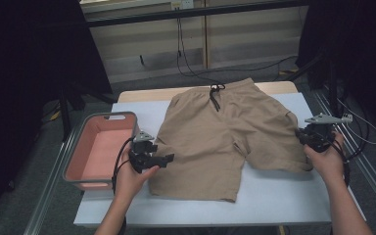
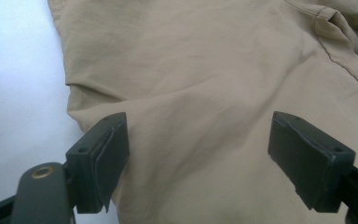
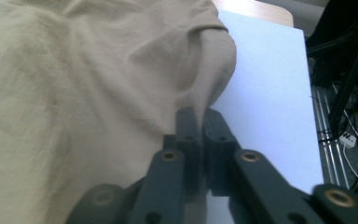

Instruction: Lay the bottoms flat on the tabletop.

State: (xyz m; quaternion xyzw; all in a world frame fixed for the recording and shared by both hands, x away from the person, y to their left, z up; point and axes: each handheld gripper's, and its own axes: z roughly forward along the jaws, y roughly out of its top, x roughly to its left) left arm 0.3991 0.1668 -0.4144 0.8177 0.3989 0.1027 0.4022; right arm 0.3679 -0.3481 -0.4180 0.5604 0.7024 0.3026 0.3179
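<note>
Inspector: High view, left to right. A pink bin (image 1: 100, 147) stands at the table's (image 1: 274, 191) left edge. Just beside it the left gripper (image 1: 169, 157) hovers at the outer edge of the near leg of the tan shorts (image 1: 215, 137), which lie spread flat across the table's middle, drawstring (image 1: 216, 95) at the far side.

Recorder: Jaw state?

Inspector: Left gripper view: jaws spread wide over the cloth, nothing between the pads (image 2: 112, 158). At the right, the right gripper (image 1: 304, 138) sits at the other leg's outer edge; in the right gripper view its jaws are pinched nearly together on a fold of that edge.

Recorder: Risks?

Inspector: In my judgement, two. The right pinch looks thin, so a pull could slip the hem free. With one side held only, any lift would drag the shorts askew and bunch them.
</note>
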